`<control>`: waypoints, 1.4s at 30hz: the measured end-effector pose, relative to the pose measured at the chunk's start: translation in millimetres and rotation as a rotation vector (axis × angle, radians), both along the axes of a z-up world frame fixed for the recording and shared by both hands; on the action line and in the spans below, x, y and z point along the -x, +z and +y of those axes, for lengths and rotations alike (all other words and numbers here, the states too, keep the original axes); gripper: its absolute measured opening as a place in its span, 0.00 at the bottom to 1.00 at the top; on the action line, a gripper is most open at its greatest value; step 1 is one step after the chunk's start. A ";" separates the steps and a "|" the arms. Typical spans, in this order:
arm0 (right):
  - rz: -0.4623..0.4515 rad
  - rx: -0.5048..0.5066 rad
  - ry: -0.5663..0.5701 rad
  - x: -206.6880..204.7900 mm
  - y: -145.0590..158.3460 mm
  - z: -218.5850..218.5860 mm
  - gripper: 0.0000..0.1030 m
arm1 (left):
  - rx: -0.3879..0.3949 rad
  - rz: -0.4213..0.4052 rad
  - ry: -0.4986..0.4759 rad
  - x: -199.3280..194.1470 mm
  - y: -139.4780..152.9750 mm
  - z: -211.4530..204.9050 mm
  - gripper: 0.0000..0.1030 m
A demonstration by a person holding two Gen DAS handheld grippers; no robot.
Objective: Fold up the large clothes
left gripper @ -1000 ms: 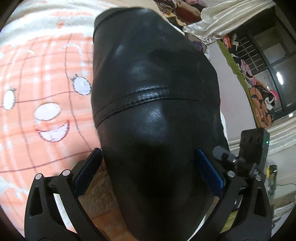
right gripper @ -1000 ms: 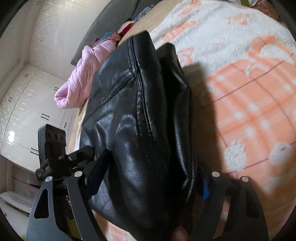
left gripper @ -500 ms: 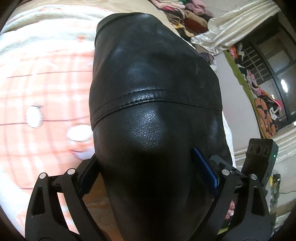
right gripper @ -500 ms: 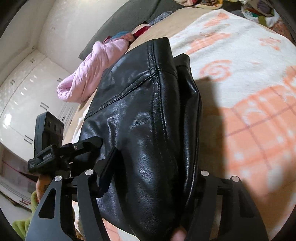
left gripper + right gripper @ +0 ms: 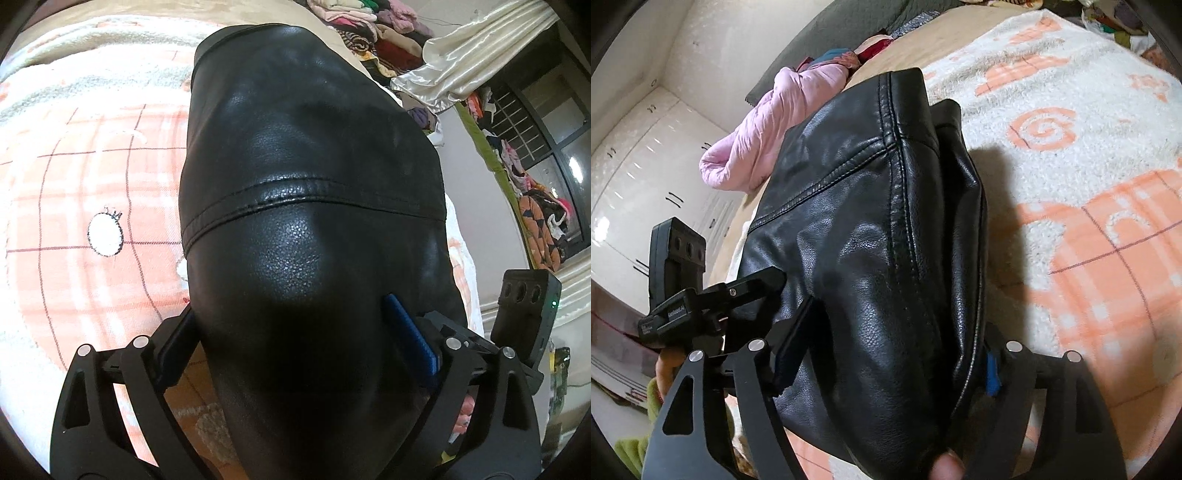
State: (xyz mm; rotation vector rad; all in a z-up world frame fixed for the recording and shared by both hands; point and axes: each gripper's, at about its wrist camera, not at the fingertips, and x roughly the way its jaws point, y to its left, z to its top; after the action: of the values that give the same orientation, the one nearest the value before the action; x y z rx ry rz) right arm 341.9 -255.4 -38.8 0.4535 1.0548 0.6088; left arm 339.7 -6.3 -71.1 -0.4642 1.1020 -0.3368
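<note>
A folded black leather jacket (image 5: 314, 147) lies on the orange-and-white blanket (image 5: 92, 166) and fills the left wrist view. My left gripper (image 5: 288, 306) straddles its near end, both pads against the leather. In the right wrist view the same jacket (image 5: 868, 184) shows its stitched seam and stacked edges. My right gripper (image 5: 897, 328) has the bundle between its jaws, which are opening while the pads still touch the leather. A fingertip (image 5: 945, 469) shows at the bottom edge.
A pink puffy garment (image 5: 768, 133) lies past the jacket by the bed's far side, with white wardrobe doors (image 5: 646, 166) behind. Heaped clothes (image 5: 369, 22) and a cream curtain (image 5: 461, 66) sit beyond the bed. The blanket (image 5: 1089, 258) stretches to the right.
Both views have tilted up a little, showing more of the bed's far end. The left jaws now sit against the jacket. The right jaws narrowed and then widened again.
</note>
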 end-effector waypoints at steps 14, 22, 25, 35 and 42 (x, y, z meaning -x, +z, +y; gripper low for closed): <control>-0.018 -0.011 -0.009 7.8 7.2 -6.1 0.87 | 0.015 0.008 0.023 10.5 -0.5 11.3 0.91; -0.145 0.039 -0.100 36.8 35.1 -25.4 0.96 | -0.057 -0.054 -0.017 43.3 15.1 6.3 0.91; -0.180 0.027 -0.128 55.4 40.0 -27.7 0.96 | -0.086 -0.087 -0.036 57.1 22.0 1.9 0.91; -0.311 0.133 -0.156 110.3 58.1 -5.4 0.96 | -0.181 -0.183 -0.035 100.3 41.8 -5.7 0.91; -0.422 0.296 -0.158 170.2 44.4 10.8 0.96 | -0.231 -0.236 0.014 144.6 33.4 -1.5 0.91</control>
State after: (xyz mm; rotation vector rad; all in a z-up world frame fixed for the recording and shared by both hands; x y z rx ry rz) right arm 171.6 -244.6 5.6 0.1363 0.6819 0.3769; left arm 195.1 -7.8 -37.7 -0.2208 0.8936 -0.2413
